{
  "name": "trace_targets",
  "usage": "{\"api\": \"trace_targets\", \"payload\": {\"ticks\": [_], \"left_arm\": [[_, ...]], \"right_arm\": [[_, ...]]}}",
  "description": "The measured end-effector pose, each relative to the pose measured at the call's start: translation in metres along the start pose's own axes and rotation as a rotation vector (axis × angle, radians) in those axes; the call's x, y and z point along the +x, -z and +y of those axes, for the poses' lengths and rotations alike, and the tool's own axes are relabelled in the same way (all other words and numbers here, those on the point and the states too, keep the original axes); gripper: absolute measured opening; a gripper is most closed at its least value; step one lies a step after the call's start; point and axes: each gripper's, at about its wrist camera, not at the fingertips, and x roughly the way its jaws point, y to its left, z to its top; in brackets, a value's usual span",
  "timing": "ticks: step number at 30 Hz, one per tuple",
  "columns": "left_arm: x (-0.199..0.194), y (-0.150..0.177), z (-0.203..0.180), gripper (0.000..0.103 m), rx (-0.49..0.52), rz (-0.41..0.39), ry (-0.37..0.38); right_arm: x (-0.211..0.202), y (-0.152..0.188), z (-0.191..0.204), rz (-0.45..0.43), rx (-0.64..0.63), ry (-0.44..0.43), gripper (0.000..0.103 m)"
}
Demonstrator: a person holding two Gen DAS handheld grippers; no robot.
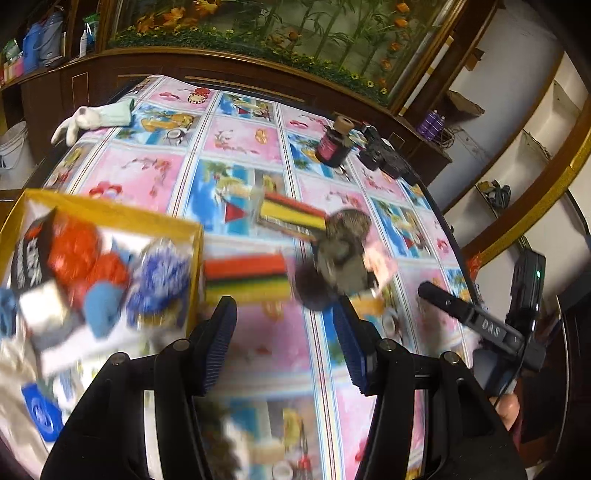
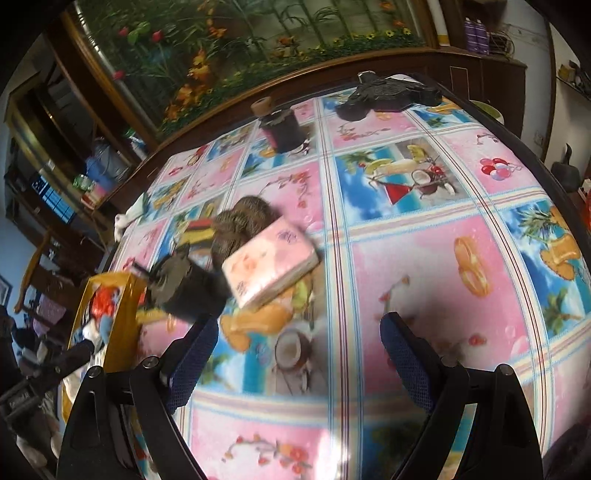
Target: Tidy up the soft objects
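Both empty grippers, left [image 1: 284, 328] and right [image 2: 299, 350], gape above tablecloth [image 2: 424, 266] (yellow box [image 1: 110, 214] leftward)

A lived-in home, most likely a dining or sitting room. Table [image 2: 424, 258] spread with a glossy plastic cloth printed in pink and blue squares of fruit, cocktails and blossoms. Behind it, a dark wooden cabinet [image 1: 155, 74] carrying a large glass-fronted fish tank [image 1: 295, 33] backed by bamboo and orange flowers. Side shelves [image 1: 33, 48] crowded with bottles, a blue jug and packets. White bucket [image 1: 14, 147] down on the floor, white wall shelving [image 1: 535, 147] at the right.
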Motion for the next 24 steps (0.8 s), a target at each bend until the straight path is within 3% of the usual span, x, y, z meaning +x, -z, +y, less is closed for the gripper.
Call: {"api": "trace_targets", "payload": {"ticks": [8, 14, 18, 21, 24], "left_arm": [[0.076, -0.067, 0.007, 0.052, -0.075, 0.117, 0.018], [0.12, -0.081, 0.019, 0.052, -0.161, 0.189, 0.037], [0.133, -0.084, 0.016, 0.053, -0.149, 0.204, 0.03], [0.142, -0.088, 0.015, 0.059, -0.156, 0.214, 0.035], [0.149, -0.089, 0.011, 0.067, -0.161, 0.223, 0.038]], "right_arm": [[0.059, -0.051, 0.018, 0.004, 0.012, -0.069, 0.09], [0.113, -0.07, 0.035, 0.07, -0.043, -0.052, 0.09], [0.132, -0.072, 0.039, 0.072, -0.077, -0.051, 0.089], [0.134, -0.069, 0.04, 0.069, -0.094, -0.09, 0.075], [0.122, -0.07, 0.04, 0.038, -0.107, -0.052, 0.056]]}}
